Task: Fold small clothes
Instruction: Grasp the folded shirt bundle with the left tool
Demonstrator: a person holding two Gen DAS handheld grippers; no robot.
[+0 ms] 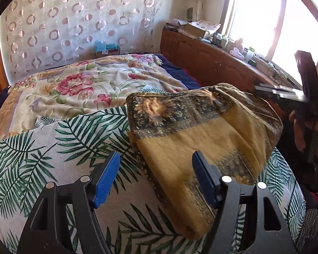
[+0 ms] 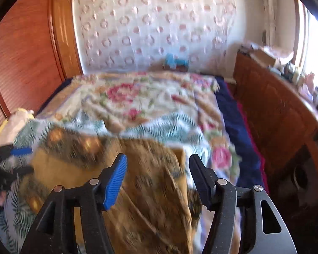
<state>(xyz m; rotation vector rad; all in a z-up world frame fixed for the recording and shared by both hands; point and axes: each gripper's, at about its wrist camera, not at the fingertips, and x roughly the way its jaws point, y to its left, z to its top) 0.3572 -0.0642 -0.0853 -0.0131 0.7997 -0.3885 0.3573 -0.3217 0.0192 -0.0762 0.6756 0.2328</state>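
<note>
A folded mustard-yellow cloth (image 1: 201, 139) with a dark flowered border lies on a palm-leaf sheet (image 1: 59, 148) on the bed. My left gripper (image 1: 155, 169) hangs open just above the cloth's near left edge. Its right finger is over the fabric and its left finger over the sheet, and neither pad presses on anything. The right gripper (image 1: 307, 99) shows blurred at the cloth's far right. In the blurred right wrist view, my right gripper (image 2: 158, 165) stands open over the cloth (image 2: 150, 190), its pads clear of the fabric. The left gripper (image 2: 17, 152) shows at the left edge.
A flowered blanket (image 1: 91, 80) covers the far part of the bed. A wooden cabinet (image 1: 212, 61) with bottles and boxes on top runs along the right under a bright window. A wooden wardrobe (image 2: 25, 48) stands at the left, and a pale bundle (image 2: 14, 122) lies beside it.
</note>
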